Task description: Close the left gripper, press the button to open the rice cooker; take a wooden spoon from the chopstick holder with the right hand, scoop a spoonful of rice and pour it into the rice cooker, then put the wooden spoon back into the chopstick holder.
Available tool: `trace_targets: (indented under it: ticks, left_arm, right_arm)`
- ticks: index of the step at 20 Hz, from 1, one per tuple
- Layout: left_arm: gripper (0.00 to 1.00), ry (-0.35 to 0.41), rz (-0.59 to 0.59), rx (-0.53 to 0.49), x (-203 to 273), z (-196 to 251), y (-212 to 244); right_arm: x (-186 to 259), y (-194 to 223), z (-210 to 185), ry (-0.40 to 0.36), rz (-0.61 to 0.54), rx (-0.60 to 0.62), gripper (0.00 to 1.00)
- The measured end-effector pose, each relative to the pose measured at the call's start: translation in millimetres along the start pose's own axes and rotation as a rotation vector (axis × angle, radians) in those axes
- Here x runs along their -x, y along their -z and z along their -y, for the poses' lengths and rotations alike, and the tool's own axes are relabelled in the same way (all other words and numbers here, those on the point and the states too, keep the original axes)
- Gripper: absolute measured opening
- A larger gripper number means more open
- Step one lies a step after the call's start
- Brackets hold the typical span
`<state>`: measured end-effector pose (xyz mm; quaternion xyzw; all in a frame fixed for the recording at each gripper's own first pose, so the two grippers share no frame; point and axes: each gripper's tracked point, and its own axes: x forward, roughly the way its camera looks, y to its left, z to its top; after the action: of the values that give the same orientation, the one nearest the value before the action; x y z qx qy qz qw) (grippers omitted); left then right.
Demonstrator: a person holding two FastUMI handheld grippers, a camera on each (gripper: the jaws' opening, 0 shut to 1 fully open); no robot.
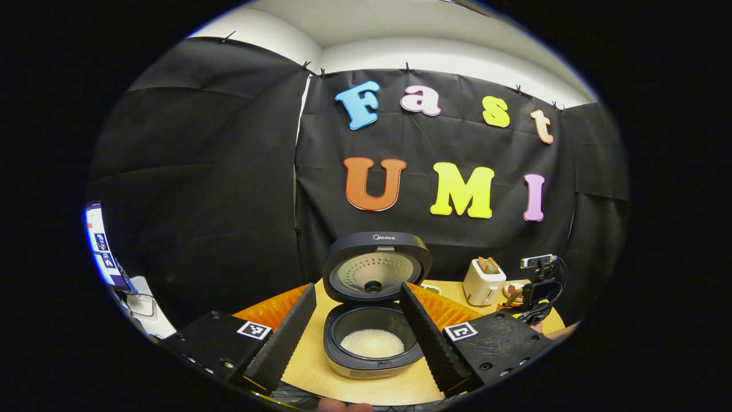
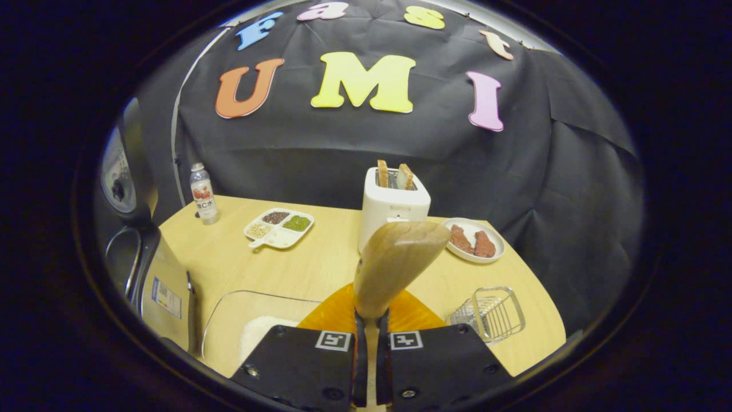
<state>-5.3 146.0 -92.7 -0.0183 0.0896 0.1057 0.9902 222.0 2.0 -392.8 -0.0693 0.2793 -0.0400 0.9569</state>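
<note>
Two grippers were seen: the left gripper (image 1: 357,326) was held wide apart before the opened rice cooker (image 1: 373,343), while the wooden spoon (image 2: 394,263) was clamped by the right gripper (image 2: 370,355). Scooping seemed next, from the rice container (image 2: 251,326) at the table's (image 2: 320,257) near edge.

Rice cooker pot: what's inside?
The rice cooker stands open with its lid up. A low patch of white rice lies on the pot's floor. The near wall hides the front of the floor.
</note>
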Motion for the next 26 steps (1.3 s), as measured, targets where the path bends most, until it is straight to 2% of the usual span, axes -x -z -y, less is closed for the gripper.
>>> trace_targets:
  ticks: [4,10,13,18,26]
  left_arm:
    - [0.95,-0.011,-0.013,0.005,-1.8,0.5,2.6]
    - [0.95,-0.019,-0.027,0.001,5.1,-3.9,5.4]
    - [0.95,-0.024,-0.028,0.012,7.8,-6.7,5.2]
    - [0.95,-0.034,-0.022,0.023,11.3,-11.8,4.6]
    - [0.95,-0.035,-0.009,0.043,21.7,-15.2,0.3]
  right_arm:
    - [-8.8,7.2,-13.9,-0.021,-0.01,-0.05,0.11]
    - [-5.0,14.0,-64.0,-0.149,-0.048,-0.127,0.11]
    - [-2.9,17.1,-75.9,-0.184,-0.073,-0.177,0.11]
    - [3.1,19.6,-91.8,-0.276,-0.134,-0.346,0.12]
    - [10.5,29.6,-81.3,-0.339,-0.237,-0.708,0.11]
